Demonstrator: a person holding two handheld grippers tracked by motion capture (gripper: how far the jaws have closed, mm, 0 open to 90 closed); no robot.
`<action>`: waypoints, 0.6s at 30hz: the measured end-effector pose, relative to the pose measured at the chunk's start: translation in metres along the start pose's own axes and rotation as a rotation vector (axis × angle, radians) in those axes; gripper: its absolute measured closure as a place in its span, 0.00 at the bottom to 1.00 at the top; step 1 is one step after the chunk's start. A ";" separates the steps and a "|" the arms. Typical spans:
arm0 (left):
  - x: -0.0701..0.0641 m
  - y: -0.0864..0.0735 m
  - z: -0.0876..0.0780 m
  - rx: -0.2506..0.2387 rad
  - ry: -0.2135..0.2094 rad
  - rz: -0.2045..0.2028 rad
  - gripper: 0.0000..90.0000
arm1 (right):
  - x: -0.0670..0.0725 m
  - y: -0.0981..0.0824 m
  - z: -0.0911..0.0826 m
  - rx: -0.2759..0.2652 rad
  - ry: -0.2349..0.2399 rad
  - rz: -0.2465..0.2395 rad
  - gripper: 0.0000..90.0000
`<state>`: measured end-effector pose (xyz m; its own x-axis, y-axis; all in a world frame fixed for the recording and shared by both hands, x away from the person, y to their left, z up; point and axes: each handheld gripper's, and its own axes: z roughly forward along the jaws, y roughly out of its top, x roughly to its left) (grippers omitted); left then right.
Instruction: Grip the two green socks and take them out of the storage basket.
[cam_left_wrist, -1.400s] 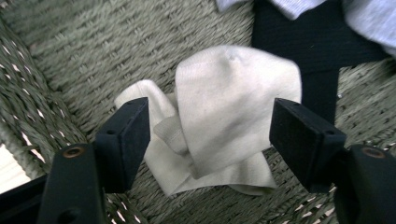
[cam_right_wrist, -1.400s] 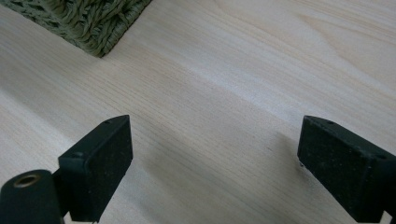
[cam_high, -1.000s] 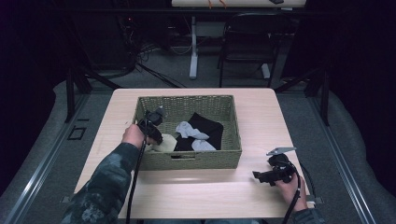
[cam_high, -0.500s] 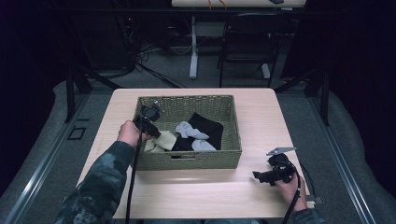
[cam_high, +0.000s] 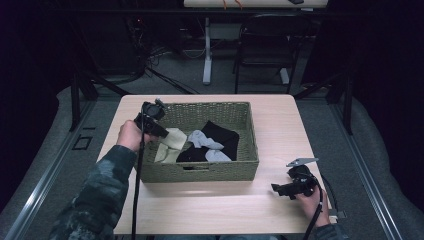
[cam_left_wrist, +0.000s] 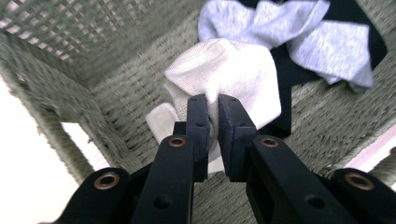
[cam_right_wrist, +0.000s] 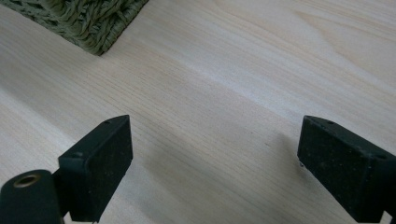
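A green woven basket (cam_high: 200, 171) stands mid-table with socks in it. My left gripper (cam_high: 164, 133) hangs over its left end, shut on a cream sock (cam_high: 171, 146) that droops from the jaws down to the basket floor. In the left gripper view the jaws (cam_left_wrist: 212, 106) pinch a fold of this cream sock (cam_left_wrist: 238, 70). Beyond it lie a grey sock (cam_left_wrist: 289, 32) and a black one (cam_left_wrist: 285, 95). My right gripper (cam_high: 281, 190) rests open on the table (cam_high: 225, 210) at the front right, with bare wood between its pads (cam_right_wrist: 100, 163).
Grey socks (cam_high: 206, 144) and a black sock (cam_high: 223, 135) lie in the middle of the basket. The basket's near right corner (cam_right_wrist: 88, 23) is close ahead of the right gripper. A chair (cam_high: 265, 50) and desk legs stand on the floor behind the table.
The left gripper has risen and drawn back towards the basket's left wall, lifting the cream sock with it. The right gripper has stayed put.
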<state>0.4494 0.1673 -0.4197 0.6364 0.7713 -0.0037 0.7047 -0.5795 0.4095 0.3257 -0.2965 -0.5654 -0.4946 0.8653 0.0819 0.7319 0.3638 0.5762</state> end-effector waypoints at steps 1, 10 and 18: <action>0.000 0.000 -0.002 -0.011 0.003 -0.002 0.93 | 0.000 0.000 0.000 -0.002 -0.002 0.003 0.11; 0.009 0.002 -0.027 -0.061 0.020 -0.015 0.93 | 0.001 0.001 0.000 0.005 -0.005 0.000 0.11; 0.021 -0.004 -0.055 -0.134 0.066 -0.059 0.93 | 0.001 0.002 0.001 0.003 0.004 -0.004 0.11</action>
<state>0.4426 0.2010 -0.3710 0.5700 0.8212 0.0268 0.6894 -0.4957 0.5282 0.3267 -0.2943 -0.5654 -0.4998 0.8622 0.0829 0.7312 0.3686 0.5740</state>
